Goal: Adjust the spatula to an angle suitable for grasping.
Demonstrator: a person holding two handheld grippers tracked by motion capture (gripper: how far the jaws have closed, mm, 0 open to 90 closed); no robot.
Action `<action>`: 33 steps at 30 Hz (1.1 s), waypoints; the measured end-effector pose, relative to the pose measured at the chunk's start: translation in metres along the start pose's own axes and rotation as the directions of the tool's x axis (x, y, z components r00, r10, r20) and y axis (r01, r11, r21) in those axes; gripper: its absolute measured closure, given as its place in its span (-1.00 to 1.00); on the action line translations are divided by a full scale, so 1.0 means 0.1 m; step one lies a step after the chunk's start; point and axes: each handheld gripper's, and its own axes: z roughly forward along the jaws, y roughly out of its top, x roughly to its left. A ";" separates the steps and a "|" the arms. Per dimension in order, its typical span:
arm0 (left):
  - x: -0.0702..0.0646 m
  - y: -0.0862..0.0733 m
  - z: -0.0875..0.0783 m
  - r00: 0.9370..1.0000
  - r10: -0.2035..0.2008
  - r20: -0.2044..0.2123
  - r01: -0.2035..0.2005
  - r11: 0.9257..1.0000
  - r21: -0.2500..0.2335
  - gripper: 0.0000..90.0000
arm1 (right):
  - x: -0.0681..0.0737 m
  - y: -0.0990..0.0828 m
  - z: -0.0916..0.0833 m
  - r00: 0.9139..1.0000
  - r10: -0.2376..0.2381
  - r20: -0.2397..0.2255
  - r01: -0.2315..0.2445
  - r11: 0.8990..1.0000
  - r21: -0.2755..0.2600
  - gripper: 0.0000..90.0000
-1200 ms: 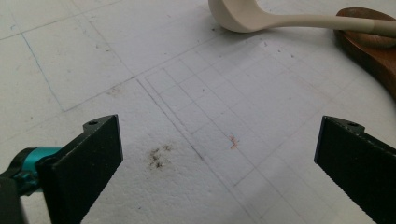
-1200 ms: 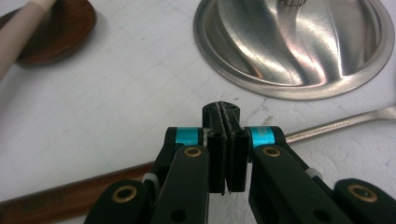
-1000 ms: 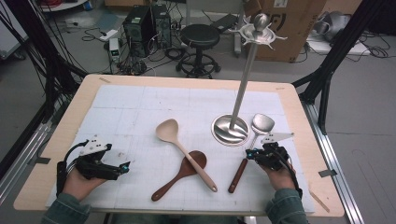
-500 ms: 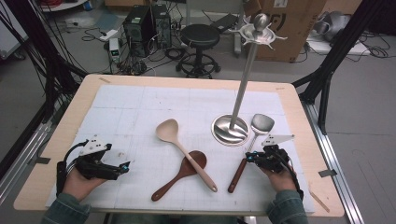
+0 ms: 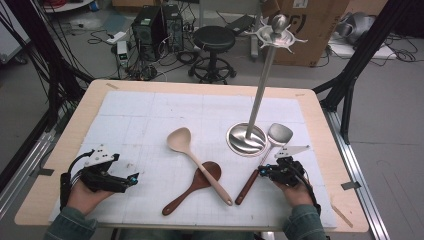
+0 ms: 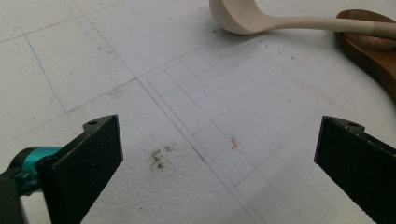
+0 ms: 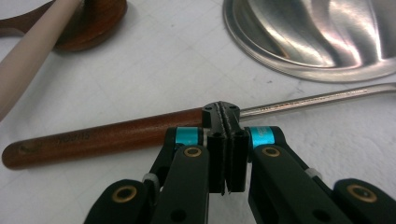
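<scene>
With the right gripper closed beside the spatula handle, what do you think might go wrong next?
The right gripper is shut, jaws together at the spatula where wood meets metal; pushing in like this would likely nudge it, not grasp it. The rack base lies close beside the blade, so a lift could scrape it. The cream spoon lies across the brown spoon; lifting either disturbs the other.

We saw a cream spoon [image 5: 198,162] at centre frame, a dark brown wooden spoon [image 5: 192,187] beneath it, a silver spatula [image 5: 264,155] with reddish-brown handle right, and a white gridded mat [image 5: 150,125].
</scene>
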 end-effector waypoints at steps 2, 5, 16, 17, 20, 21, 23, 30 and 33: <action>0.00 0.00 0.00 1.000 0.000 0.001 0.000 1.000 0.000 -0.96 | 0.02 0.02 0.02 1.000 -0.003 -0.004 0.003 1.000 0.000 0.99; 0.00 0.00 0.00 1.000 -0.003 0.002 0.003 1.000 -0.004 -0.96 | 0.05 0.04 0.06 1.000 -0.008 -0.012 0.008 1.000 0.001 0.99; 0.00 0.00 0.00 1.000 0.000 0.002 0.000 1.000 -0.003 -0.96 | 0.10 0.06 0.09 1.000 -0.004 -0.024 0.004 1.000 -0.004 0.99; 0.00 0.00 0.00 1.000 0.000 0.002 0.000 1.000 -0.003 -0.96 | 0.11 0.06 0.10 1.000 -0.002 -0.027 0.002 1.000 -0.002 0.99; 0.00 0.00 0.00 1.000 0.000 0.003 0.000 1.000 -0.002 -0.96 | 0.12 0.08 0.11 0.999 -0.012 -0.035 0.012 1.000 -0.002 0.99; 0.00 0.00 0.00 1.000 -0.002 0.002 0.002 1.000 -0.003 -0.96 | 0.11 0.08 0.11 0.999 -0.014 -0.037 0.014 1.000 -0.003 0.99; 0.00 0.00 0.00 1.000 -0.003 0.002 0.003 1.000 -0.003 -0.96 | 0.10 0.10 0.11 0.999 -0.010 -0.038 0.010 1.000 -0.003 0.99; 0.00 0.00 0.00 1.000 0.001 0.003 -0.001 1.000 0.000 -0.96 | -0.09 0.23 0.05 1.000 0.014 0.024 -0.013 0.999 -0.044 0.99; 0.00 0.00 0.00 1.000 -0.002 0.004 0.002 1.000 -0.002 -0.96 | -0.20 0.28 0.05 0.998 0.038 0.060 -0.034 0.997 -0.063 0.99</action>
